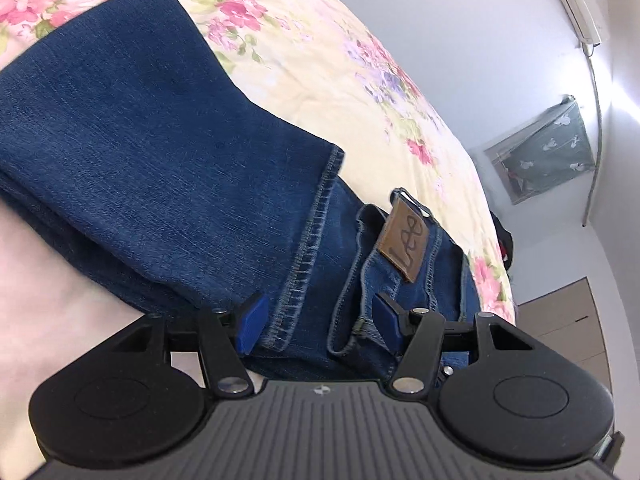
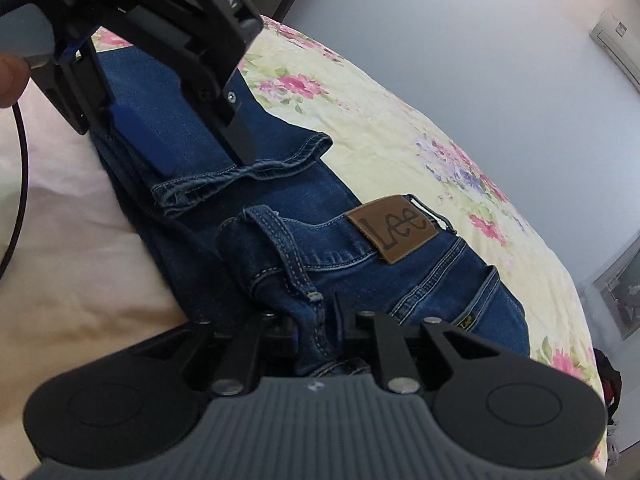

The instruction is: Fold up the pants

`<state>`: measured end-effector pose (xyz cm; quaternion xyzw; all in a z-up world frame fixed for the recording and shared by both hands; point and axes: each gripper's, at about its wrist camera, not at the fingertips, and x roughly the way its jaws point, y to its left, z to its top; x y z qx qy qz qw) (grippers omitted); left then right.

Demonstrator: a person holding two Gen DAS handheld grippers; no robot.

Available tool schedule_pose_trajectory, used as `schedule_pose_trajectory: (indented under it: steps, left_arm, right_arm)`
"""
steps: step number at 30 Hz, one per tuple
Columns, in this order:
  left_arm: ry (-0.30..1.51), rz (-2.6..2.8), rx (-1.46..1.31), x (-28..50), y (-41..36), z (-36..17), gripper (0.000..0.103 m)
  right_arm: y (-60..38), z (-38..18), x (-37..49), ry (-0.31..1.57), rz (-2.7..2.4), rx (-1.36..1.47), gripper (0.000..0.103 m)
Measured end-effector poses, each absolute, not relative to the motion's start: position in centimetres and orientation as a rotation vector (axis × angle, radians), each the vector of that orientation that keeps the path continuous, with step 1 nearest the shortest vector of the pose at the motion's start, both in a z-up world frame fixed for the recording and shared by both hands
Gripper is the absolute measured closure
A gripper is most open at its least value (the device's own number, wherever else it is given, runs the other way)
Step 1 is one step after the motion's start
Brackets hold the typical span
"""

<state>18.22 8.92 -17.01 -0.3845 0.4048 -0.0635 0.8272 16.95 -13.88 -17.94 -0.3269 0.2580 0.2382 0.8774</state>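
Your right gripper (image 2: 316,336) sits low over the jeans (image 2: 400,280), jaws drawn close together with a ridge of waistband denim and a belt loop (image 2: 288,248) bunched between them. Whether the pads bite on that ridge you cannot tell from here: they are hidden behind the cloth. At 1 o'clock from it lies the leather patch (image 2: 392,228), face up on the waistband.

Your left gripper (image 1: 316,320) stands with its jaws wide apart, blue pads (image 1: 252,320) astride the leg hem (image 1: 308,248) and not pressing it. In the right wrist view it comes in from 11 o'clock, tips resting by the hem where it lies folded back over the seat.

The jeans lie on the bed (image 1: 320,60), on the flowered spread, with the legs doubled up so the hem meets the waistband. I judge the first lengthwise fold done and the legs-to-waist fold just laid down.

Next, I judge, you want both grippers clear of the cloth, then a fresh hold on the doubled end for one more fold, or a smoothing pass. Lift the right one straight off so the belt loop does not drag and undo the stack.

Both grippers point downward at a slant, close together over the waistband end.
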Motion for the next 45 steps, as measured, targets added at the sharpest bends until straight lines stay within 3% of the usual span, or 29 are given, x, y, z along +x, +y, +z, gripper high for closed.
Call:
schedule_pose_trajectory:
  steps: [5,7,17,18,20,21,22,35,42,45]
  left_arm:
    - [0.888,-0.175,-0.806,19.6,7.4,-17.1,0.026]
    - [0.905,-0.195,-0.815,20.2,6.8,-17.3,0.026]
    - [0.967,-0.146,-0.727,21.2,4.5,-17.8,0.027]
    - [0.966,-0.162,-0.741,21.2,4.5,-17.9,0.03]
    - [0.967,-0.248,-0.755,21.3,3.8,-18.0,0.058]
    - [0.968,-0.274,-0.725,21.3,3.3,-17.7,0.083]
    - [0.957,-0.293,-0.698,21.2,2.9,-17.4,0.091]
    - [0.865,-0.212,-0.696,17.1,5.4,-15.9,0.093]
    - [0.973,-0.161,-0.584,18.6,4.2,-19.6,0.092]
    - [0.959,-0.161,-0.596,18.3,4.2,-19.1,0.092]
  right_arm:
    - [-17.0,-15.4,15.4,0.535,0.529,-0.557,0.086]
    - [-18.8,-14.2,14.5,0.533,0.525,-0.469,0.071]
    - [-26.9,-12.7,14.1,0.529,0.363,-0.082,0.07]
    - [-27.2,-12.8,14.1,0.528,0.361,-0.064,0.07]
    - [-27.6,-13.1,14.2,0.531,0.355,-0.037,0.069]
    - [-27.7,-13.3,14.3,0.532,0.345,-0.032,0.068]
    - [-27.8,-13.6,14.4,0.531,0.33,-0.029,0.068]
    - [-29.0,-12.7,15.8,0.491,0.309,0.097,0.068]
    - [-25.2,-17.2,19.1,0.739,0.281,-0.093,0.067]
    - [-25.4,-17.0,18.8,0.722,0.28,-0.086,0.068]
